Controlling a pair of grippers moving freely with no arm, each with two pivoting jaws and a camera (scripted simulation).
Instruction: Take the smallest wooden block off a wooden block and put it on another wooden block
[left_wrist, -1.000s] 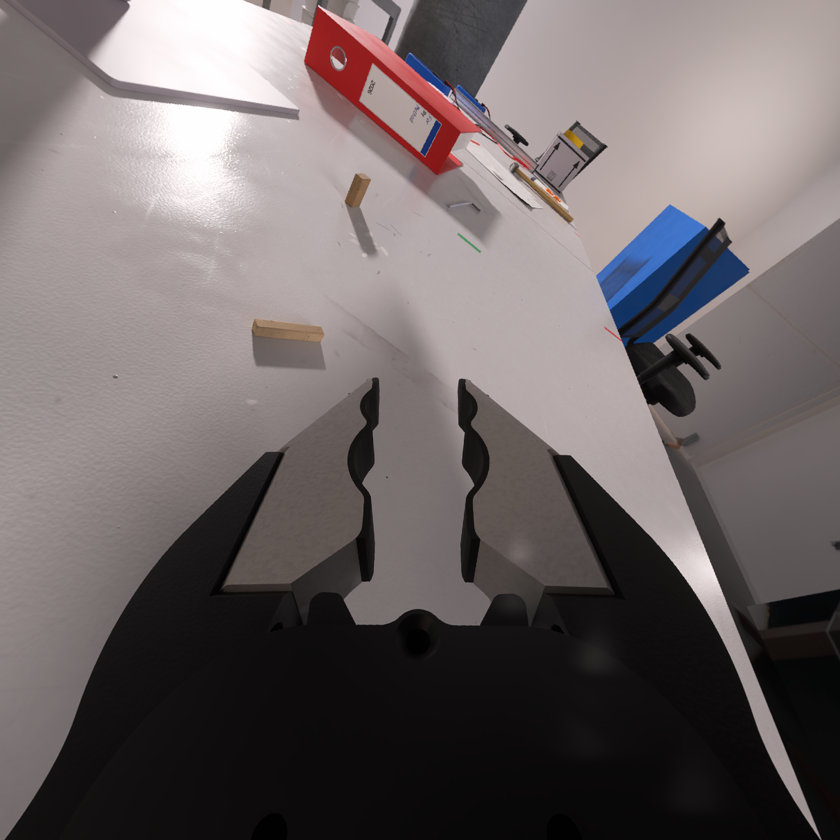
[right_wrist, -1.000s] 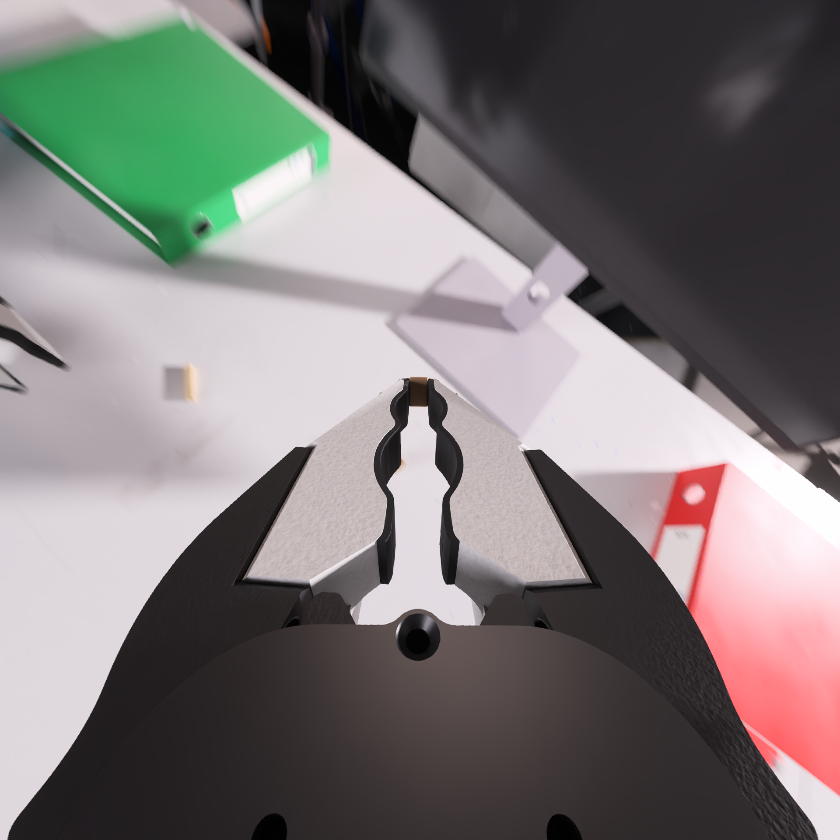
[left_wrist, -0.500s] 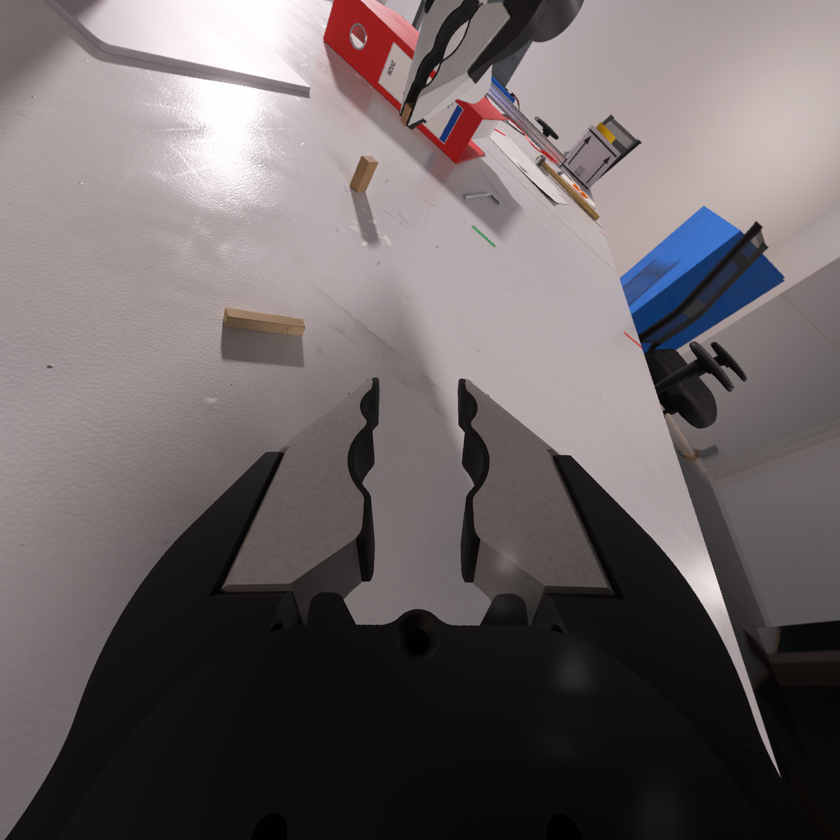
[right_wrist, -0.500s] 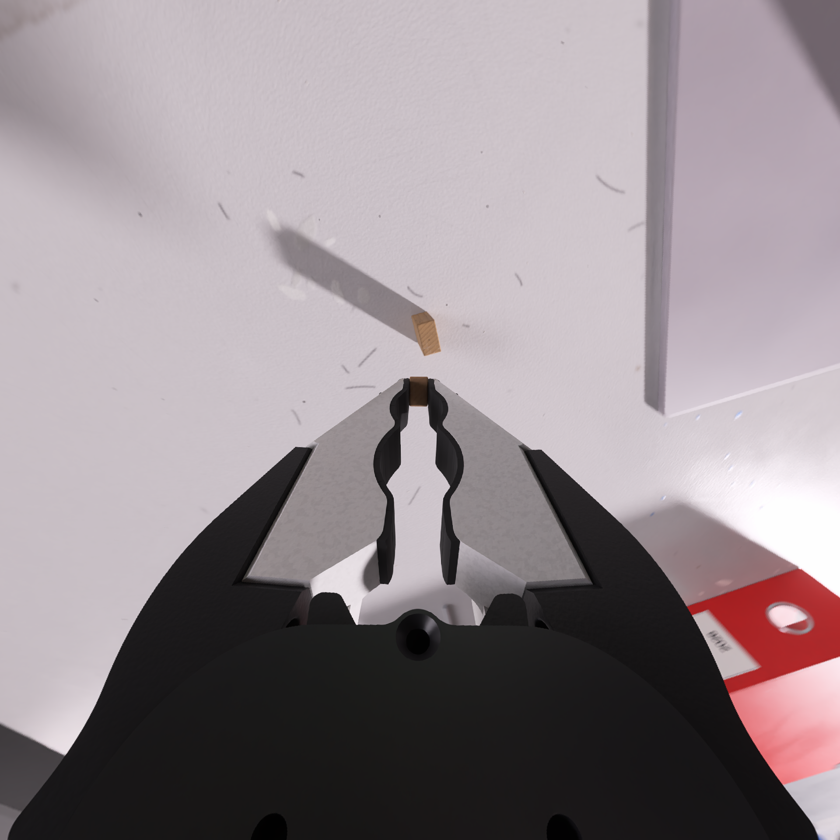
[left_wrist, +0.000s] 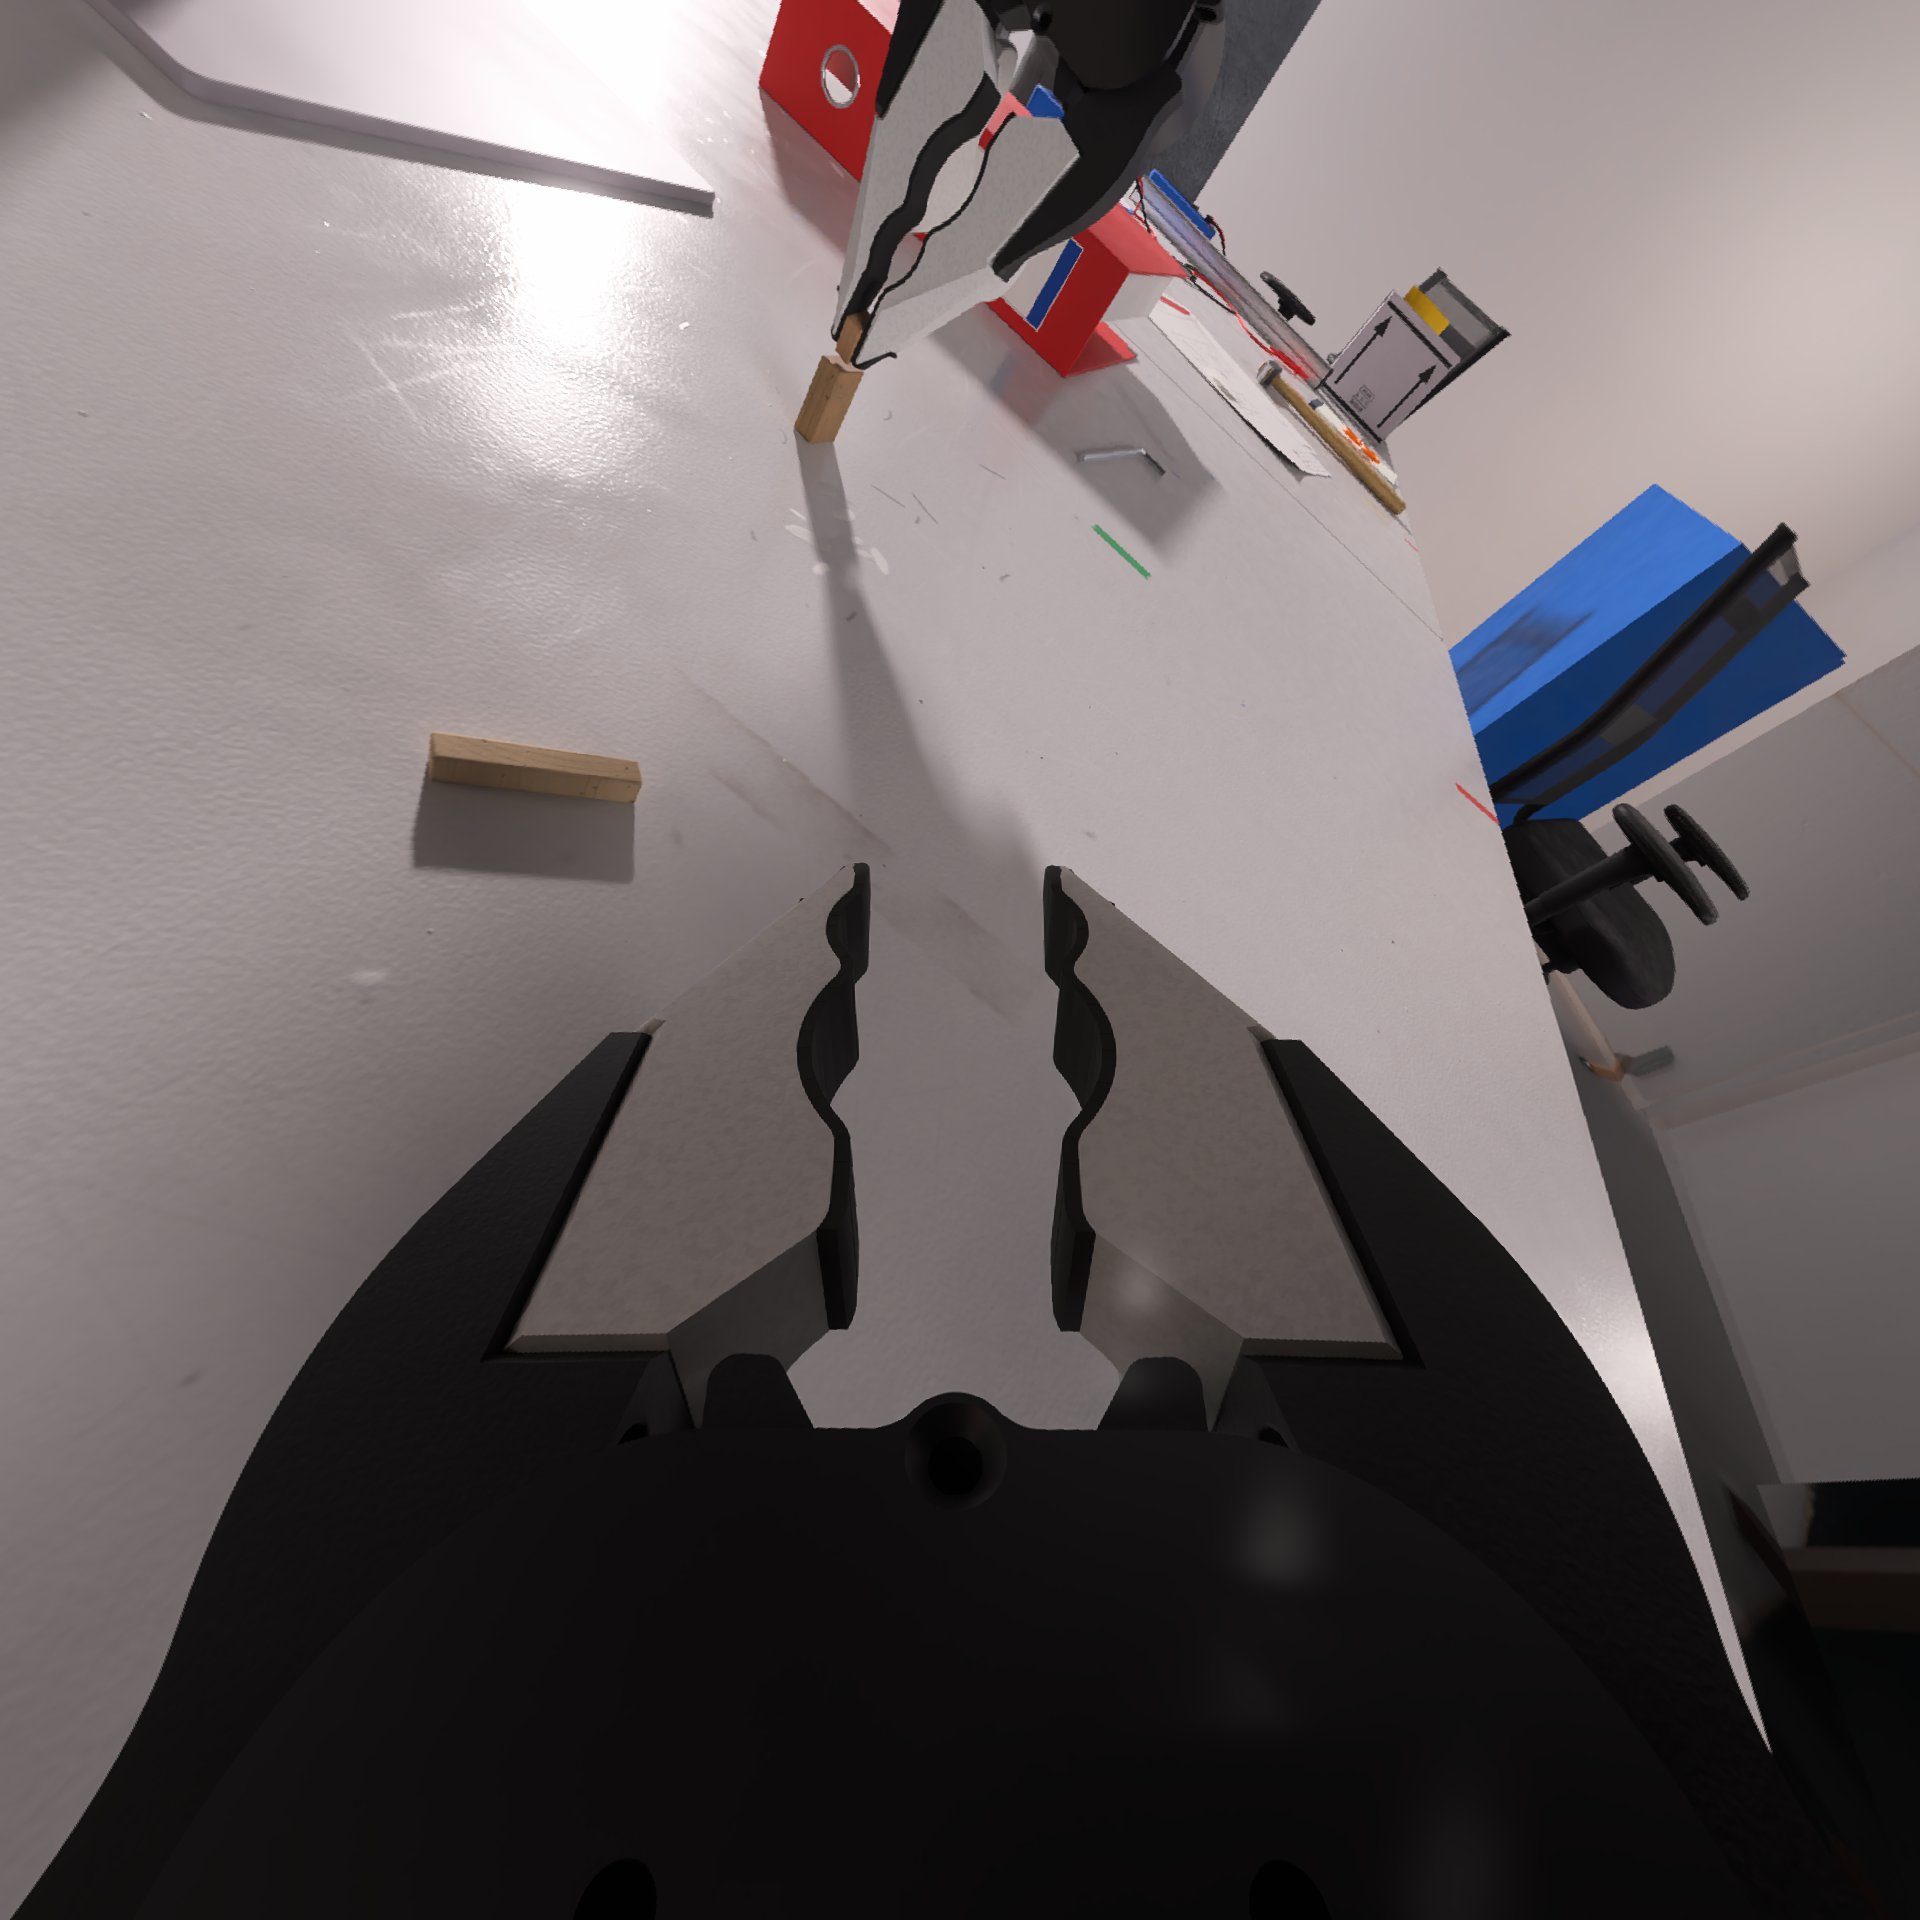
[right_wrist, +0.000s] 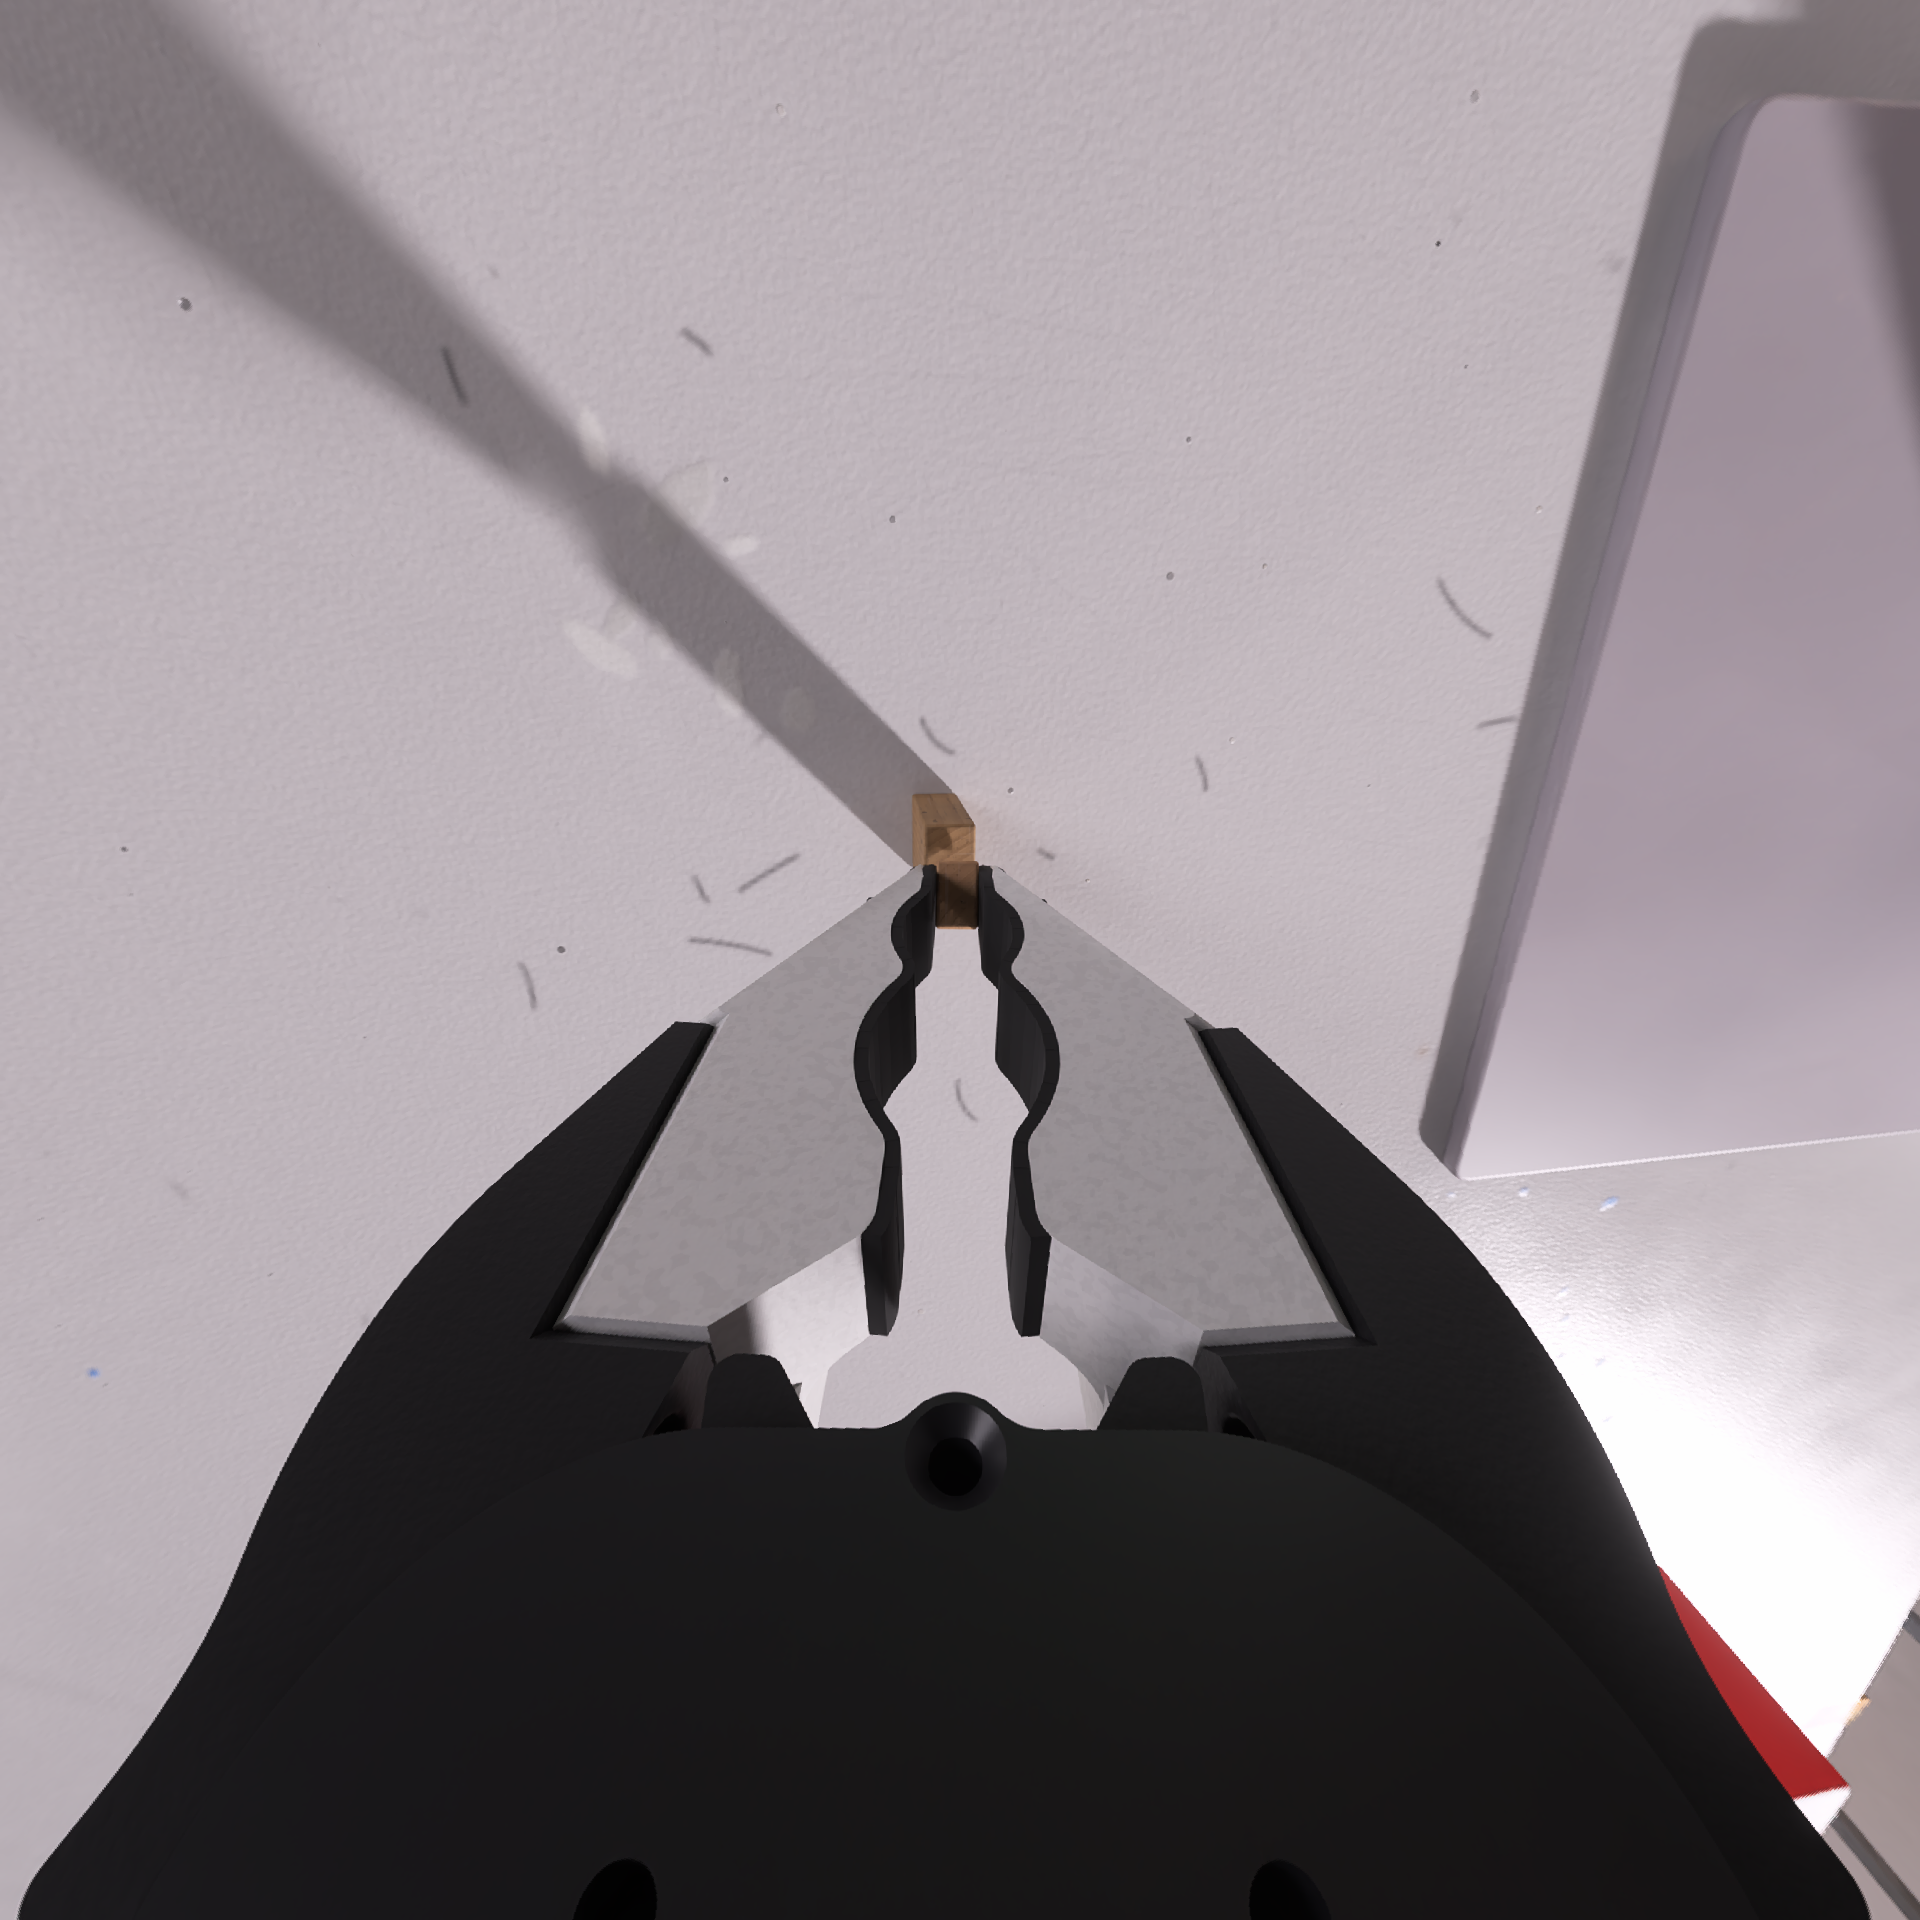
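My right gripper (right_wrist: 957, 894) is shut on the smallest wooden block (right_wrist: 956, 906) and holds it right over an upright wooden block (right_wrist: 941, 840) on the white table. In the left wrist view the right gripper (left_wrist: 862, 338) comes down from above, its small block (left_wrist: 849, 338) just above or touching the top of the upright block (left_wrist: 828, 400). A long flat wooden block (left_wrist: 533, 768) lies on the table nearer, to the left. My left gripper (left_wrist: 954, 883) is open and empty, low over the table.
A red binder (left_wrist: 1081, 281) lies behind the upright block. A flat white monitor base (left_wrist: 416, 114) is at the back left and shows at the right in the right wrist view (right_wrist: 1714, 675). A small metal key (left_wrist: 1120, 457), a box (left_wrist: 1392, 364) and a blue chair (left_wrist: 1621, 665) are to the right.
My right gripper has come down with the small block to just over the upright block. My left gripper has stayed open and shifted only a little.
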